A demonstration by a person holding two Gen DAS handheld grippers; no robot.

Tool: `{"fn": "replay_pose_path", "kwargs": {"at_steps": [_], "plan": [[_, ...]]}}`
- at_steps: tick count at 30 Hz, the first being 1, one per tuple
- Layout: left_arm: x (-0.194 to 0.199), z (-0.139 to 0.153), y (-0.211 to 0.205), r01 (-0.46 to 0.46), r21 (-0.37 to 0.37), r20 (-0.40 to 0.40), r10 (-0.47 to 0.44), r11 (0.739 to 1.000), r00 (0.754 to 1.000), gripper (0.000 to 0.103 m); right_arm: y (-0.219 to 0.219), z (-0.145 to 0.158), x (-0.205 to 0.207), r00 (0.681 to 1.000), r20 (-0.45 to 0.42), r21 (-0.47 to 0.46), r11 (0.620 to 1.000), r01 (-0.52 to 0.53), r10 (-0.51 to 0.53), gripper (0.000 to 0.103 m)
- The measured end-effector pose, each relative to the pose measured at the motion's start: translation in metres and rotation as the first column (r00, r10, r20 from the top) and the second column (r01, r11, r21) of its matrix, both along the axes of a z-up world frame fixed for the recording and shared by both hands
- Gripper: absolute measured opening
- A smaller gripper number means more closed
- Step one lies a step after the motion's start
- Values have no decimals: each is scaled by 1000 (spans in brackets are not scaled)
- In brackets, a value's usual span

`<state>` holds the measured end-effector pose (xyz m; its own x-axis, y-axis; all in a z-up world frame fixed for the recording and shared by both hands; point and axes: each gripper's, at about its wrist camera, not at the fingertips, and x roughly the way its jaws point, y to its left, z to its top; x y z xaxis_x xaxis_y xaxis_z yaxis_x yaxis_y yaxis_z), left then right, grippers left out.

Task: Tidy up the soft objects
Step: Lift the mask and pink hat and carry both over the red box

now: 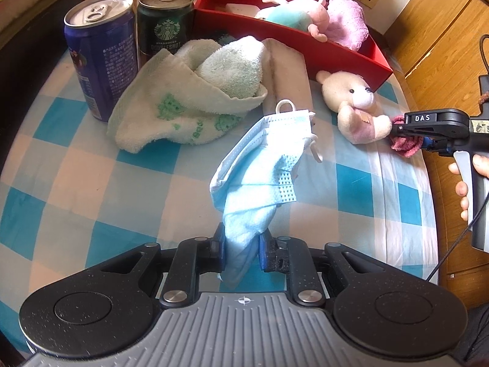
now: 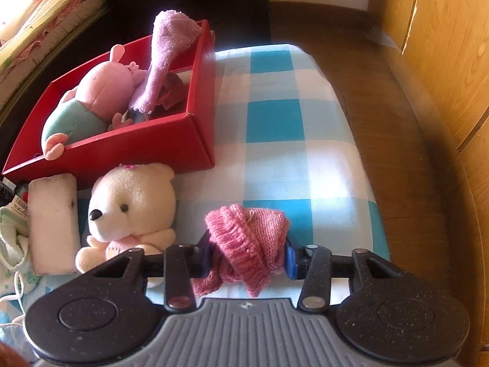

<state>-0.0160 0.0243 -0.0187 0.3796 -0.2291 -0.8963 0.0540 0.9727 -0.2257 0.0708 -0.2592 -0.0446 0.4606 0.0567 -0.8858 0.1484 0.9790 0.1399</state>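
Observation:
My left gripper (image 1: pixel 241 249) is shut on a light blue face mask (image 1: pixel 262 165) and holds it above the checked tablecloth. My right gripper (image 2: pixel 247 257) is shut on a pink knitted piece (image 2: pixel 247 238); in the left wrist view it (image 1: pixel 397 131) sits beside a cream teddy bear (image 1: pixel 351 104). The bear (image 2: pixel 131 202) lies in front of the red box (image 2: pixel 137 146), which holds a pink pig plush (image 2: pixel 91 98) and a lilac fluffy cloth (image 2: pixel 168 46). A white-green towel (image 1: pixel 189 91) lies on the table.
Two drink cans, a blue one (image 1: pixel 101 52) and a dark green one (image 1: pixel 165 21), stand at the back left. A whitish block (image 2: pixel 52 223) lies beside the bear. The blue-white checked tablecloth (image 2: pixel 290 153) ends at wooden floor on the right.

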Motion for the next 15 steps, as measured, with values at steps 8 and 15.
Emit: {"fn": "replay_pose_path", "kwargs": {"at_steps": [8, 15], "plan": [[0, 0, -7, 12, 23, 6, -12, 1000, 1000, 19, -1, 5, -22, 999, -3, 7, 999, -37, 37, 18], [-1, -1, -11, 11, 49, 12, -11, 999, 1000, 19, 14, 21, -48, 993, 18, 7, 993, -117, 116, 18]]}}
